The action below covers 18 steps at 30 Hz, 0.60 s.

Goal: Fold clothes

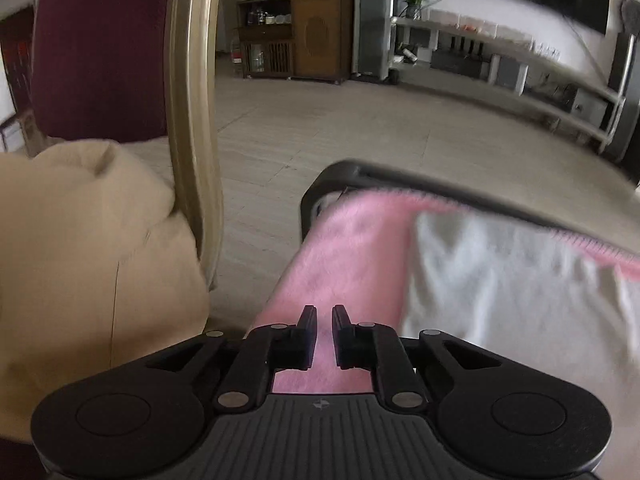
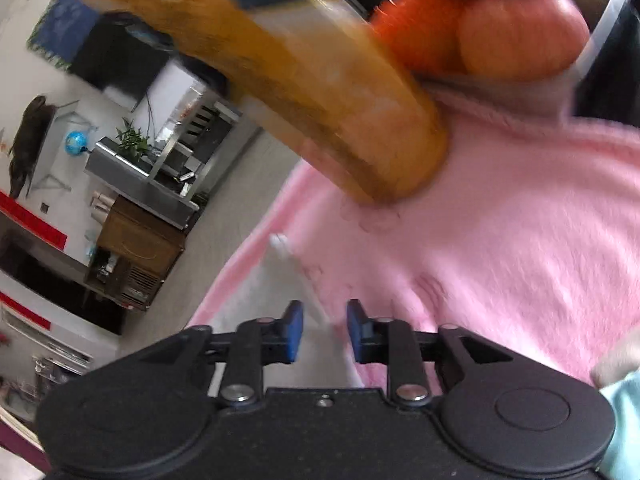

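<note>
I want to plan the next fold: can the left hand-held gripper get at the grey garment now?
Probably yes: the grey garment lies uncovered on the pink blanket, just beside the open left hand-held gripper.

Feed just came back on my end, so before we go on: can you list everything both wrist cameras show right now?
pink cloth: one, pink fleece, spread under both grippers
white garment: one, white-grey, lying on the pink cloth
beige garment: one, beige, heaped left of the pink cloth
chair: one, gold frame with maroon back, behind the beige garment
black frame: one, dark, edging the pink cloth's far side
fruit: a few, orange-red, blurred, at the cloth's far end
yellow object: one, blurred, near the fruit; cannot identify
wooden cabinet: one, brown, against the far wall
left gripper: black fingers, slightly apart, empty
right gripper: blue-padded fingers, apart, empty
</note>
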Available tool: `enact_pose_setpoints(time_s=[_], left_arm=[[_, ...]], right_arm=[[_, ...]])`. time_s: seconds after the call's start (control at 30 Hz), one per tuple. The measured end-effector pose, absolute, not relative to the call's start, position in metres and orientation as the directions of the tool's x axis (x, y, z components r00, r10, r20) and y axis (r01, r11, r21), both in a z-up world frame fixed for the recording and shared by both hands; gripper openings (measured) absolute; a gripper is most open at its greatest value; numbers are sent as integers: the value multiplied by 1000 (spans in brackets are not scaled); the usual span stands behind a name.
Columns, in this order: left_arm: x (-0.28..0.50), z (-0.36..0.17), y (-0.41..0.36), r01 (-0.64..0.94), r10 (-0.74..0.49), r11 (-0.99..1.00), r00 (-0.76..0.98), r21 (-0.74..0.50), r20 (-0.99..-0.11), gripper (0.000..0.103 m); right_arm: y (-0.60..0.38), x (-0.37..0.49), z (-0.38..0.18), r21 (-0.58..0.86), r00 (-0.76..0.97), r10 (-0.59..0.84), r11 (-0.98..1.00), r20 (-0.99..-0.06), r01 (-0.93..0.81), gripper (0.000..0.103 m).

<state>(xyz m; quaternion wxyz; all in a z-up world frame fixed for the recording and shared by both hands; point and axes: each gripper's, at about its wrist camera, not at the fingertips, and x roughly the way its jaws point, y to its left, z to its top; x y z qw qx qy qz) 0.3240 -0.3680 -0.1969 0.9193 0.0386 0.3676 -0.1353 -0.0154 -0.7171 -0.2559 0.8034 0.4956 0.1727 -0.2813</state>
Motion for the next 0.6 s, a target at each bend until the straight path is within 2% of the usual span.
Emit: enact_pose_setpoints(time_s=[0.1, 0.17, 0.2, 0.27, 0.33, 0.4, 0.43, 0.53, 0.57, 0.6], left_arm=[[320, -185, -378, 397, -357, 912, 644, -103, -677, 12], [310, -189, -398, 532, -478, 832, 540, -159, -692, 13], [305, -192, -409, 585, -517, 793, 498, -171, -696, 18], [296, -202, -431, 627, -496, 774, 512, -90, -701, 22], [302, -214, -446, 581, -418, 814, 576, -8, -702, 25], [313, -215, -445, 512, -365, 859, 640, 21, -676, 24], [324, -215, -444, 457, -311, 888, 679, 52, -665, 24], [348, -217, -442, 316, -163, 939, 760, 138, -628, 25], [353, -216, -441, 281, -125, 946, 779, 163, -615, 27], [354, -215, -440, 263, -106, 948, 790, 178, -604, 33]], right_arm=[[-706, 3, -240, 709, 829, -230, 434, -509, 556, 26], [-697, 24, -241, 734, 859, -124, 468, -497, 492, 26], [-691, 37, -244, 746, 867, -60, 484, -494, 458, 26], [-679, 64, -249, 769, 872, 70, 509, -484, 386, 25], [-678, 79, -255, 739, 853, 85, 549, -515, 392, 25], [-677, 93, -261, 706, 832, 96, 588, -546, 396, 18], [-685, 93, -262, 699, 842, 57, 588, -537, 406, 18], [-704, 77, -258, 593, 811, -254, 574, -528, 565, 18], [-708, 71, -257, 520, 761, -375, 565, -529, 640, 21], [-712, 65, -256, 445, 700, -491, 543, -519, 712, 20]])
